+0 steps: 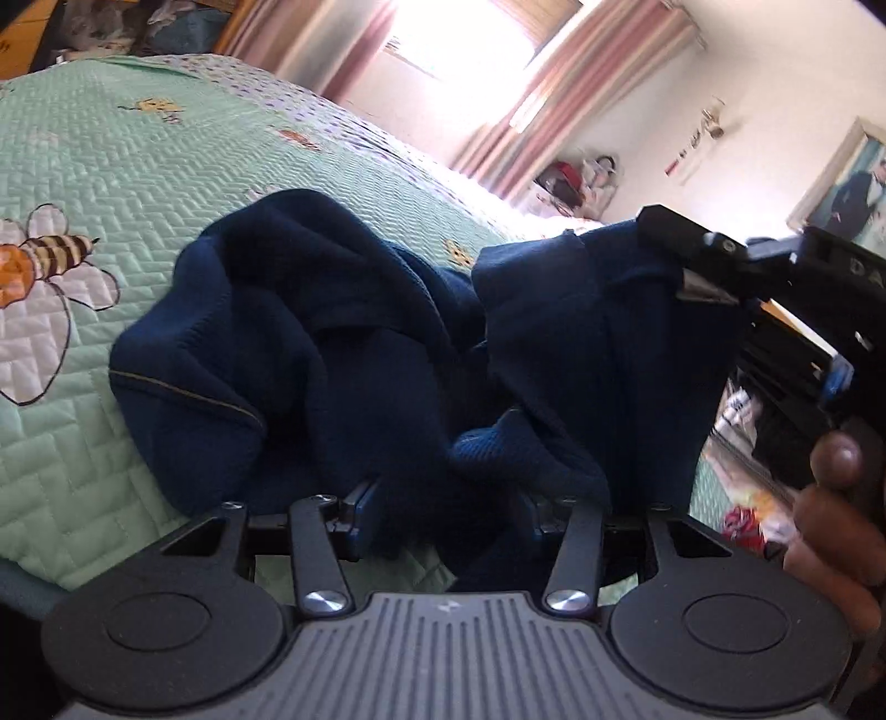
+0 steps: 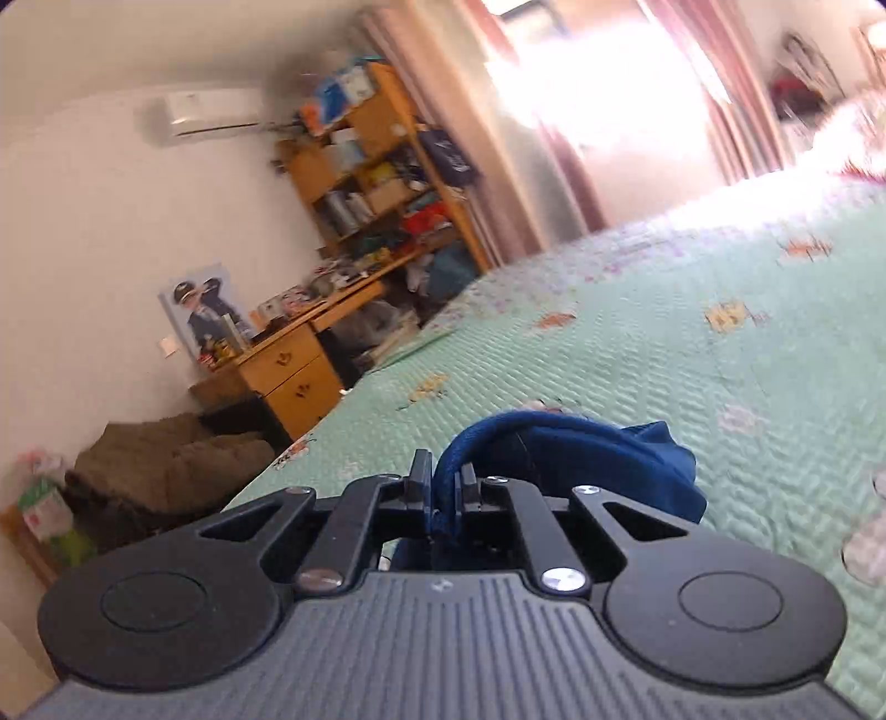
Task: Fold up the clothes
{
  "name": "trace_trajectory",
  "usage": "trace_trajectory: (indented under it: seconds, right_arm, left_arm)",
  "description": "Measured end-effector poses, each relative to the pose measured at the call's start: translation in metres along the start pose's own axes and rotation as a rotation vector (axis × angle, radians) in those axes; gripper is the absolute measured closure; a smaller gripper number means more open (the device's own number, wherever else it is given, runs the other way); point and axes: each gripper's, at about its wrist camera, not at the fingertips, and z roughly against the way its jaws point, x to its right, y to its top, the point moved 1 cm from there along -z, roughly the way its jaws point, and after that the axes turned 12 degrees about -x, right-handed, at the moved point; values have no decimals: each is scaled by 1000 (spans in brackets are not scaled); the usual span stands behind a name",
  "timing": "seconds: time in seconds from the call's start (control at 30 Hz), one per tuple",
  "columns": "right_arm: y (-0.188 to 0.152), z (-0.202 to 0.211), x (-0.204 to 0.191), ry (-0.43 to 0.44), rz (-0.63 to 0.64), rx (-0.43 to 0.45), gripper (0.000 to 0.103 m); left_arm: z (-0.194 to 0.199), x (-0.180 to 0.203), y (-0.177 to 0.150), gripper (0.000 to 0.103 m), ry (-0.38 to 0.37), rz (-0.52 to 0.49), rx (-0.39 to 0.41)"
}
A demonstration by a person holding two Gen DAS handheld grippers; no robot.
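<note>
The right hand-held gripper is clenched on the navy garment above the bed; the left hand-held gripper seems released, with cloth between its jaws.

Navy garment lies centre frame on a mint-green quilted bed with a herringbone stitch and an orange, striped bee at left. Pink-striped curtains hang upper centre.

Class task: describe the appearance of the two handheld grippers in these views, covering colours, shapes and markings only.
Left gripper: black linkage arms with silver screws, two round black discs, a grey ribbed body and blue finger pads. Right gripper is built the same; seen from outside, it is black with partly visible white lettering.
</note>
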Motion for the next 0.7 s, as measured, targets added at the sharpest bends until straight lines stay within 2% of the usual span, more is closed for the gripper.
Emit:
trace_trajectory:
  seconds: [0.07,0.13,0.17,0.3,0.37,0.43,0.6,0.7]
  right_arm:
    - [-5,-15,6,5,-10,-68,88]
    - [-21,-25,22,-34,-79,-134,83]
    - [-35,-24,30,-63,-114,-141,83]
    - [-67,3,57,-50,-240,-79,73]
    - [-74,16,68,-35,-284,-43,63]
    - [-76,19,74,-41,-312,-31,42]
    - [-91,25,91,-37,-349,-28,32]
    - [-105,29,92,-72,-334,-53,30]
  left_arm:
    - [-8,-7,-3,52,8,47,-31]
    - [-16,-13,-10,52,24,73,-67]
    - [-19,-15,-14,52,26,74,-81]
    - [-24,-14,-17,52,33,62,-101]
    - [-24,-11,-13,52,34,55,-90]
    - [-23,-7,-9,52,41,39,-75]
    - [-15,0,-6,43,71,-1,-46]
    - [-9,2,-6,41,86,-9,-36]
